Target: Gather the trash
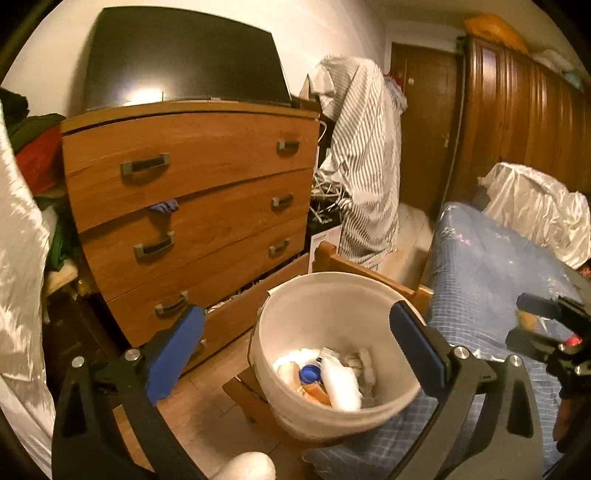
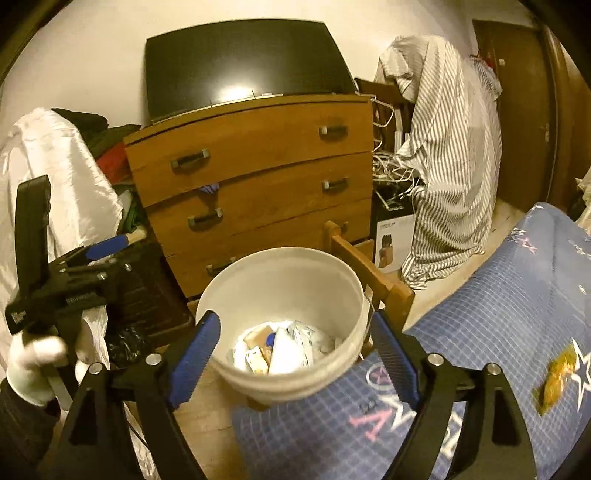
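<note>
No legible text; box [image 2: 393,240] print too blurred.

Wooden dresser [image 1: 192,206] against white wall [image 1: 325,26] (dark wardrobe [image 1: 517,122] opposite), warm light.

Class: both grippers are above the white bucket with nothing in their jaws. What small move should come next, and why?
Probably swing the right gripper toward the yellowish scrap on the blue bedcover. Both it and the left gripper stand open and empty, the bucket already holds wrappers, and that scrap looks like the nearest loose trash.

A cluttered home bedroom: wooden chest of drawers [image 1: 192,206], patterned bed cover [image 2: 480,332], draped striped shirt [image 1: 365,166], wardrobe [image 1: 524,122].
</note>
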{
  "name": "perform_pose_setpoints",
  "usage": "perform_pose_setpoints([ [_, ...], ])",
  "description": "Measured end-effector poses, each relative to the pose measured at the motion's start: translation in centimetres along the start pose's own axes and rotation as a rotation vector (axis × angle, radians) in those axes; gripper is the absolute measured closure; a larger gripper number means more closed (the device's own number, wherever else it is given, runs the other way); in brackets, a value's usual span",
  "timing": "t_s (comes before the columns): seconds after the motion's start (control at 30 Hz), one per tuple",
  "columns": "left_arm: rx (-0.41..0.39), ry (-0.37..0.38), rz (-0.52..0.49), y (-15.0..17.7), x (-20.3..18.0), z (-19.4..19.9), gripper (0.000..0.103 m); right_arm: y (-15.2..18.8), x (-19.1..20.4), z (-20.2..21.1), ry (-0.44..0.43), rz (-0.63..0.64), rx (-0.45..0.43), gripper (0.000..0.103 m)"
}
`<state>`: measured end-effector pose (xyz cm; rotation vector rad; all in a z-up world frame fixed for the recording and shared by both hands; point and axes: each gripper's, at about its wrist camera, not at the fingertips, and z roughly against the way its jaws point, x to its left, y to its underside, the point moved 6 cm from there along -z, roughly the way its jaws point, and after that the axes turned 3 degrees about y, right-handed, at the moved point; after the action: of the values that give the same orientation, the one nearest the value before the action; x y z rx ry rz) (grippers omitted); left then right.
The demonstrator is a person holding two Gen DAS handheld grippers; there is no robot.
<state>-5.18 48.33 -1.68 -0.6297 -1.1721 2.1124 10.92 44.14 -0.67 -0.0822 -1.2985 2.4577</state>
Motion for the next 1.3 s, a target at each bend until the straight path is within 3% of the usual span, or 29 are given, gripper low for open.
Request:
perform_pose_setpoints([
  [0.27,-0.013,0.073,0.005,2.3,-1.9,4.1,0.006,3.0,1.0,5.6,0.019,0.012,-0.065,0.012],
  [0.4,-0.069,0.074,-0.008,3.0,-2.9,6.1,0.006,3.6,0.8,7.7,0.031,0.002,-0.092,0.011],
  [1.3,-0.045,0.098,-0.064,4.2,-5.8,7.2,0.006,2.6,1.0,7.7,0.032,-0.026,-0.102,0.011],
])
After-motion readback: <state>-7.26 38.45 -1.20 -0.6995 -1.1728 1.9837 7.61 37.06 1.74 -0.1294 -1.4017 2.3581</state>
